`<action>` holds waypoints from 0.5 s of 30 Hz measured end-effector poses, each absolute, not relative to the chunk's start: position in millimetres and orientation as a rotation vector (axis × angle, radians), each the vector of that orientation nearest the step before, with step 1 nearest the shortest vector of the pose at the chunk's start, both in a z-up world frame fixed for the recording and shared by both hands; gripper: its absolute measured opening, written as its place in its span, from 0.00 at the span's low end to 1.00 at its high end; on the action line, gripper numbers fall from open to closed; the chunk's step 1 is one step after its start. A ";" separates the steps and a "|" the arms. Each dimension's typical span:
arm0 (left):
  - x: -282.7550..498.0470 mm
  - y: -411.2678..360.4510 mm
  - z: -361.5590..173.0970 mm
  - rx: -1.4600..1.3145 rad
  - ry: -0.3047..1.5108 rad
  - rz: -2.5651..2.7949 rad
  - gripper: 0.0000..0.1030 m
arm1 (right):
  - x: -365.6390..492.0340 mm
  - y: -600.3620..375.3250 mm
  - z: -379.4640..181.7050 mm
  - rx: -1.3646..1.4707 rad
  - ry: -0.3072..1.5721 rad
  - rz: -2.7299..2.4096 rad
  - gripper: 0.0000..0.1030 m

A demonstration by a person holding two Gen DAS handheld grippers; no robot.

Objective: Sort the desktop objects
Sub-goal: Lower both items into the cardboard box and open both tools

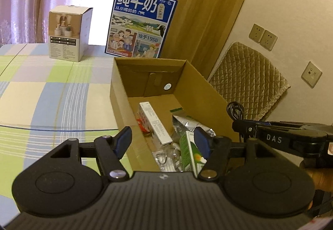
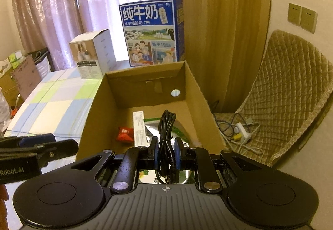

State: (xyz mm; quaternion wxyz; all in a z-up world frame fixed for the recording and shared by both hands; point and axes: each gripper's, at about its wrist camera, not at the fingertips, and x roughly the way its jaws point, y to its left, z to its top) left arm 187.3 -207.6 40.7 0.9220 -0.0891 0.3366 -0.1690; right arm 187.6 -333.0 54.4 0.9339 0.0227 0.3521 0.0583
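An open cardboard box (image 1: pixel 121 92) (image 2: pixel 93 109) stands on the checked tablecloth. Inside lie a long white carton (image 1: pixel 155 123) (image 2: pixel 139 128), a silver foil pouch (image 1: pixel 192 123) (image 2: pixel 154 130), a green-and-white carton (image 1: pixel 190 153), a red packet (image 2: pixel 124 135) and clear plastic bits (image 1: pixel 166 157). My left gripper (image 1: pixel 163 141) is open and empty above the box's near end. My right gripper (image 2: pixel 165 152) is shut on a coiled black cable (image 2: pixel 166 126), held over the box; it shows in the left wrist view (image 1: pixel 235 110) at the box's right wall.
A blue milk case (image 1: pixel 141 24) (image 2: pixel 153 32) and a white product box (image 1: pixel 67 32) (image 2: pixel 92 55) stand behind the cardboard box. A quilted chair (image 2: pixel 287 92) with a power strip (image 2: pixel 242 131) is at right. Cartons and bags (image 2: pixel 22 76) sit beyond the table's left edge.
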 end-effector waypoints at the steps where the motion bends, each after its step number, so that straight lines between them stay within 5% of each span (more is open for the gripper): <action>1: 186.7 -206.5 40.3 -0.183 0.693 -0.344 0.59 | 188.1 -331.9 54.4 0.047 0.720 0.122 0.12; 11: 181.5 -194.0 35.5 -0.191 0.699 -0.325 0.60 | 203.4 -312.3 61.4 0.084 0.699 0.188 0.13; 13: 181.1 -190.7 34.3 -0.193 0.701 -0.319 0.60 | 208.7 -307.6 61.5 0.100 0.700 0.210 0.33; 14: 180.8 -189.5 33.7 -0.194 0.703 -0.316 0.60 | 209.9 -306.0 61.9 0.100 0.695 0.207 0.51; 15: 180.7 -188.4 33.0 -0.194 0.705 -0.312 0.60 | 210.2 -304.7 62.0 0.098 0.689 0.201 0.56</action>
